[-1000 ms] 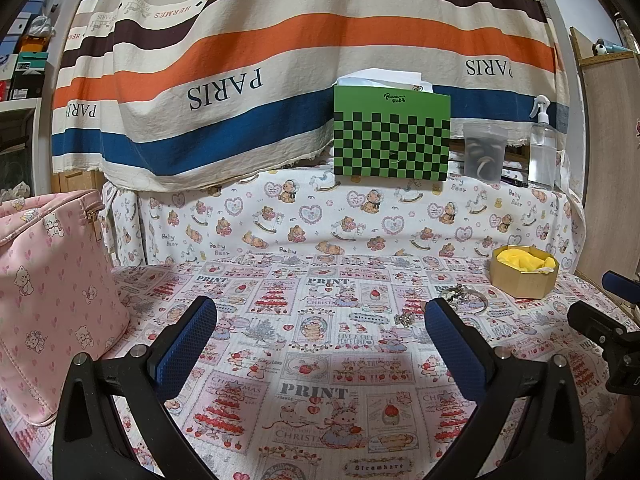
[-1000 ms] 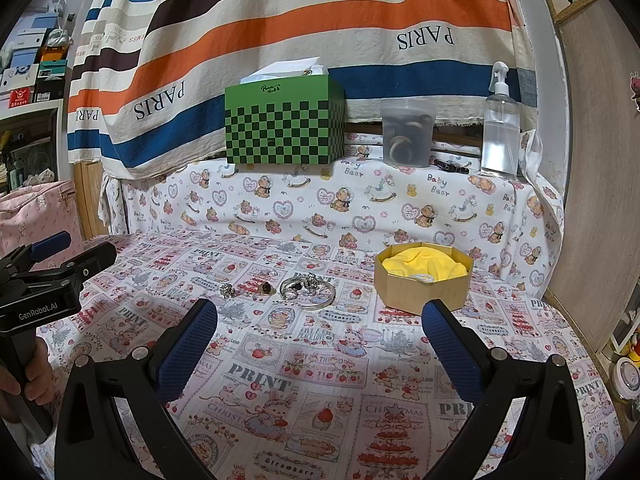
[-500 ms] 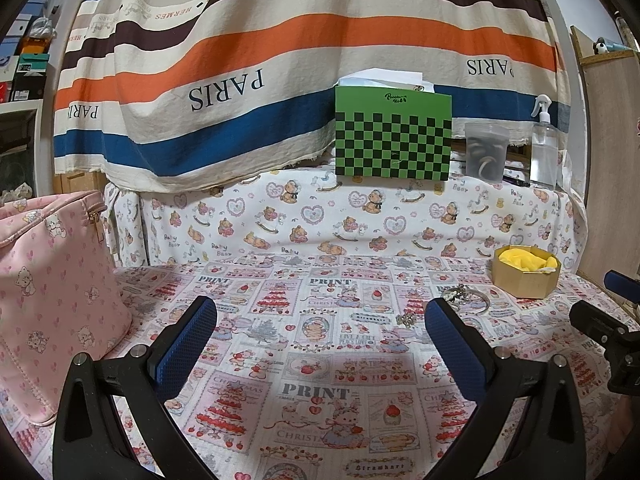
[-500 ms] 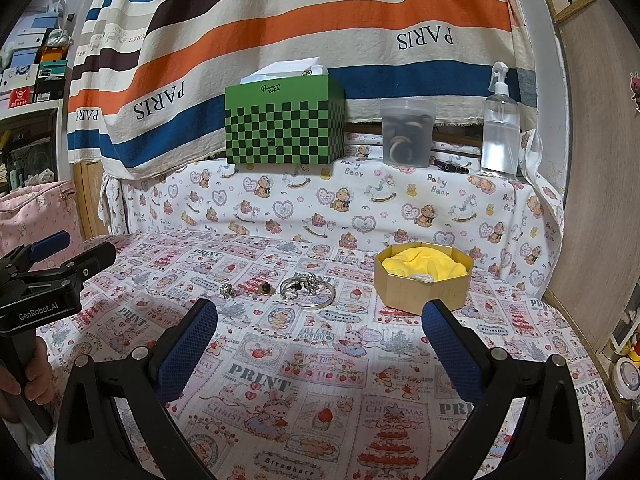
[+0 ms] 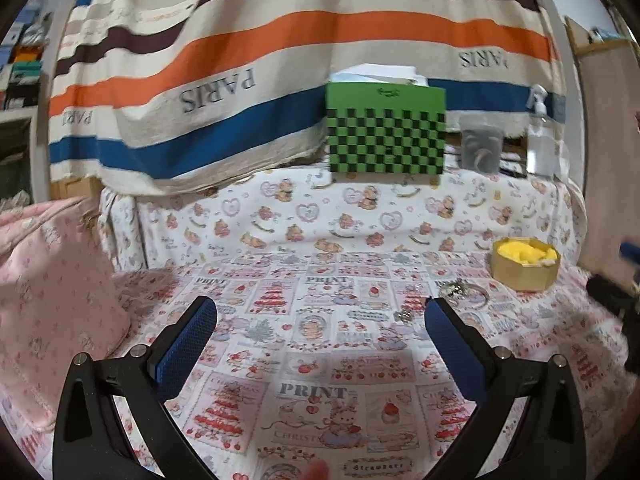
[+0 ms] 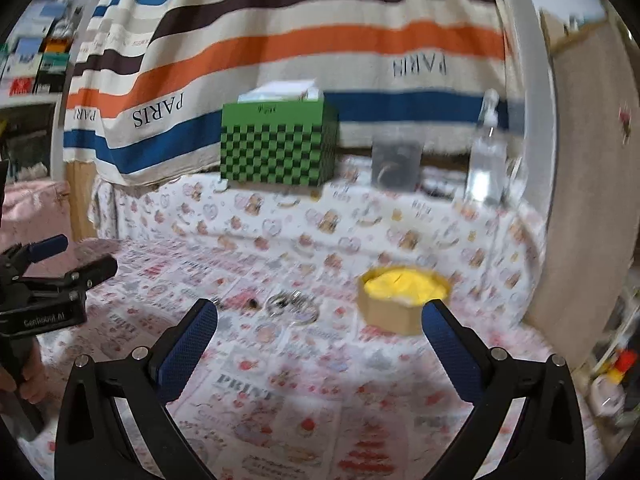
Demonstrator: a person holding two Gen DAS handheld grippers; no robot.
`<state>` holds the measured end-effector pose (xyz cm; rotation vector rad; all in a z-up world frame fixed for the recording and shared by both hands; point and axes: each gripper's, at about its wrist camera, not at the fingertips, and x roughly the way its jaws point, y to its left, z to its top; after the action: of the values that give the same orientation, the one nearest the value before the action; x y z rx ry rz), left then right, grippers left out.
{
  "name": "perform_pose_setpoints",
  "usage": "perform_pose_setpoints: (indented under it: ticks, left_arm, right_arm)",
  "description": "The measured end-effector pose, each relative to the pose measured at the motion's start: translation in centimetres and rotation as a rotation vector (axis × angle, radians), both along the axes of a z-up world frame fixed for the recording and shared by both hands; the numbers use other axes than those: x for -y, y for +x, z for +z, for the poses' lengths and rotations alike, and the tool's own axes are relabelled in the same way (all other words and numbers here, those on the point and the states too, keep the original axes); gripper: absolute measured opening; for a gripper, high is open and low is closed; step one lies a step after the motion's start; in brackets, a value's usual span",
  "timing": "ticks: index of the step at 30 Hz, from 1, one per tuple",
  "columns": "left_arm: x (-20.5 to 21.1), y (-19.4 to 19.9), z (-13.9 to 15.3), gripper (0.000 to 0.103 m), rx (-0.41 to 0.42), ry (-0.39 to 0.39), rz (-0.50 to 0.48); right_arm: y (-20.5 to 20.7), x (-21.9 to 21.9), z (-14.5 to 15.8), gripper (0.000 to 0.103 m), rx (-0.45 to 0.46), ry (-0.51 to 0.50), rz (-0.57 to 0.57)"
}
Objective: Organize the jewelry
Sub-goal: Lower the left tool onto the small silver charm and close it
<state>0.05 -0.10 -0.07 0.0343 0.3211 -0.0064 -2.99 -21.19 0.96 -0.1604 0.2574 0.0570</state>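
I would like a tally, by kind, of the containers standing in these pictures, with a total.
Boxes: 2, the green checkered box and the tan box with yellow lining.
Clear cups: 1.
Pump bottles: 1.
Pink bags: 1.
Total: 5.

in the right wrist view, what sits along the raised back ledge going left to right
green checkered box → clear tub → clear pump bottle
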Motion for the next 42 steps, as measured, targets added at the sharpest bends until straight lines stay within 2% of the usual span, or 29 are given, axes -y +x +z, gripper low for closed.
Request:
perform_pose_setpoints:
  ticks: [4, 9, 13, 16, 18, 19, 20, 22, 23, 24, 26, 28, 30, 33, 36, 38, 42]
  left_arm:
    - [0.9, 0.8, 1.4, 0.103, -0.002, 0.027, -0.025]
    - [0.5, 4.5, 7.2, 0.103, -0.051, -0.106, -0.102]
    - [1.5, 7.6, 10.8, 0.103, 0.022, -0.051, -0.065]
    - [1.9, 9.8, 11.4, 0.102, 0.034, -0.044, -0.083]
    - [2.0, 11.0, 10.8, 0.091, 0.021, -0.038, -0.075]
    - [1.7, 11.5, 10.3, 0.088, 0.014, -0.038, -0.073]
    - [1.5, 11.8, 9.6, 0.083, 0.011, -0.044, -0.062]
    - [1.1, 12.4, 7.7, 0.080, -0.006, -0.063, -0.060]
    - [0.9, 12.9, 6.7, 0.075, -0.032, -0.071, -0.073]
    - [0.8, 13.5, 5.5, 0.065, -0.078, -0.071, -0.078]
    - [1.2, 14.9, 3.7, 0.049, -0.207, -0.056, -0.112]
    - [1.8, 15.9, 2.1, 0.047, -0.364, -0.041, -0.111]
    - [2.7, 16.2, 1.0, 0.045, -0.449, -0.059, -0.172]
    - [3.9, 16.5, 0.0, 0.045, -0.525, -0.071, -0.226]
    - [4.5, 16.7, -1.2, 0.049, -0.592, -0.096, -0.267]
    - [4.2, 17.3, -2.3, 0.050, -0.652, -0.157, -0.253]
    - [4.3, 17.6, -3.5, 0.049, -0.692, -0.178, -0.271]
  right_arm:
    - [0.0, -0.3, 1.5, 0.103, 0.034, -0.048, -0.040]
    - [2.3, 0.0, 4.2, 0.103, -0.020, -0.044, -0.012]
    - [6.3, 0.8, 6.5, 0.103, -0.102, 0.061, -0.020]
    - [9.2, 0.8, 7.3, 0.103, -0.169, 0.088, -0.034]
    - [11.0, 0.7, 7.1, 0.100, -0.194, 0.095, -0.053]
    - [11.6, 0.7, 6.9, 0.094, -0.201, 0.098, -0.059]
    - [12.4, 0.6, 6.6, 0.092, -0.212, 0.101, -0.063]
    - [13.6, 0.6, 5.6, 0.092, -0.226, 0.114, -0.063]
    - [14.1, 0.7, 5.0, 0.092, -0.230, 0.123, -0.057]
    - [14.6, 0.7, 4.2, 0.092, -0.241, 0.136, -0.044]
    - [15.3, 0.9, 2.9, 0.092, -0.279, 0.147, -0.046]
    - [16.1, 0.9, 1.7, 0.092, -0.334, 0.154, -0.045]
    - [16.4, 1.2, 1.1, 0.092, -0.370, 0.188, -0.052]
    - [16.4, 1.0, 0.6, 0.092, -0.382, 0.178, -0.032]
    - [16.6, 1.1, 0.0, 0.092, -0.374, 0.141, -0.075]
    - [17.0, 1.8, -0.5, 0.092, -0.405, 0.178, -0.074]
    - [17.7, 2.7, -1.0, 0.092, -0.436, 0.219, -0.096]
